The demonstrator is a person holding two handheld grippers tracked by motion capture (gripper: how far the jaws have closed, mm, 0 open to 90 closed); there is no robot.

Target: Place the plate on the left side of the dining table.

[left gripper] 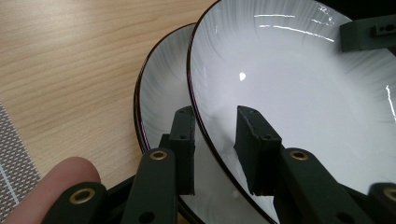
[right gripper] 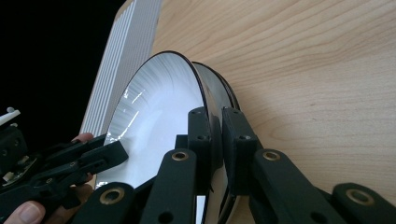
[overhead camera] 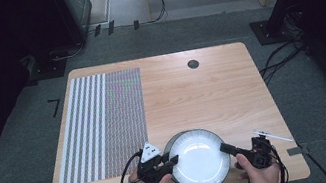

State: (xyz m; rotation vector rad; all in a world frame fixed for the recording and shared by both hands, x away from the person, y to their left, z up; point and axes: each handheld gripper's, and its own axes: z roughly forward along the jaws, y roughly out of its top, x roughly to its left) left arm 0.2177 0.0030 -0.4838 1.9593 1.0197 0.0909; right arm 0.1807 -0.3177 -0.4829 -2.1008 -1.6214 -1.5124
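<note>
Lifting the top plate (overhead camera: 198, 159) off a second plate (left gripper: 161, 100) beneath it, a person works two grippers at the near edge of the bench (overhead camera: 201, 90). The left gripper (overhead camera: 171, 162) straddles the top plate's rim: one finger (left gripper: 257, 149) lies on the white face and the other sits under the rim, in the gap above the lower plate, with some daylight between the pads and the rim, so this hold looks loose or not quite closed. The right gripper (overhead camera: 227, 149) bites the opposite rim, its fingers (right gripper: 198, 140) drawn narrow with the plate's edge pinched between them. In both gripper views the top plate stands tilted clear of the lower one, which lies flat on the bench just behind the fingers.

Judged from this, the step is separating the stack. Doing it well means closing the left pads firmly before raising further, keeping both hands level so the glazed rim does not slide out, and lifting straight up so the underside finger does not drag the lower plate along. A striped mat (overhead camera: 101, 125) lies beyond the left fingers, and a pen (overhead camera: 273, 135) lies just outside the right.
</note>
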